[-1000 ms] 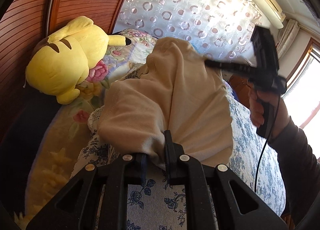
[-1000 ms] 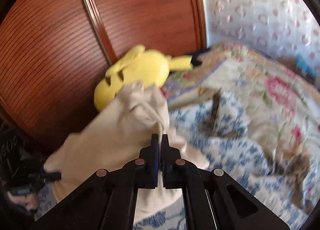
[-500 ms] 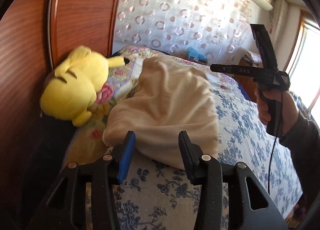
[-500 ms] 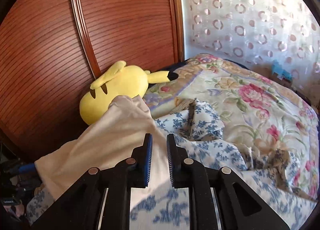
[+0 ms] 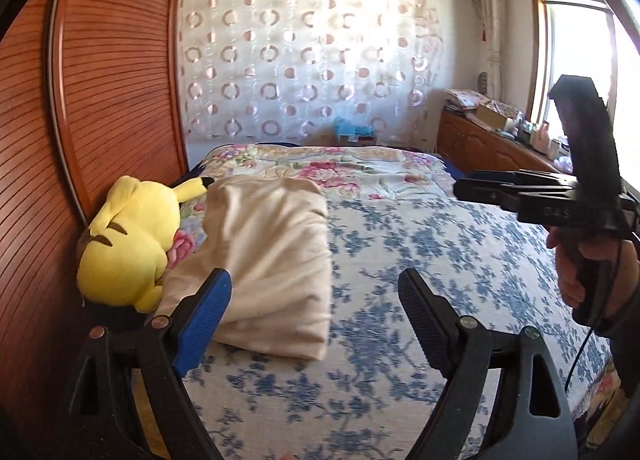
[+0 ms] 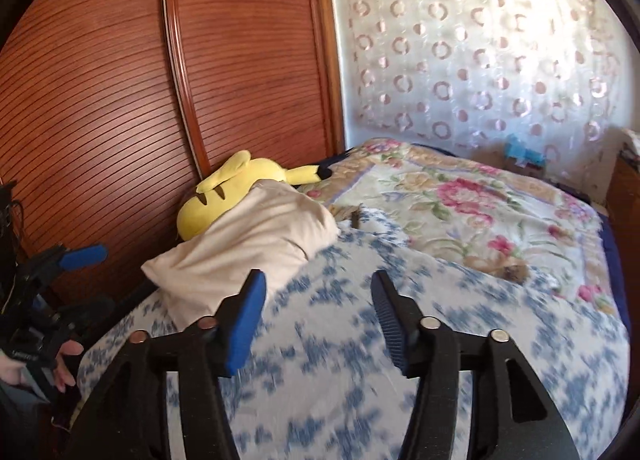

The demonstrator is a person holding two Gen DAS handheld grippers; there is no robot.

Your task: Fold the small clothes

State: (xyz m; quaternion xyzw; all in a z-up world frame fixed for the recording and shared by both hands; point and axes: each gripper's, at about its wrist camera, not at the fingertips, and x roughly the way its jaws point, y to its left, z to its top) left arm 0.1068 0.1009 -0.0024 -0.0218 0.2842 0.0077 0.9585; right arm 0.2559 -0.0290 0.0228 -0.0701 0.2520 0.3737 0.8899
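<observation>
Left wrist view: folded cream cotton garment point(image 5: 268, 260) ahead of left tongs point(image 5: 316, 316), both tongs opening, empty; next, fetching another piece.

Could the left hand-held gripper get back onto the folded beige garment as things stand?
Probably yes: the left hand-held gripper, jaws opening and empty, faces the beige garment with nothing between.

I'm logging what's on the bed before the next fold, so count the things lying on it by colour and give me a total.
Yellow: 1, the plush toy
Beige: 1, the folded garment
Blue and white floral: 1, the cover
Pink floral: 1, the quilt
Total: 4
</observation>
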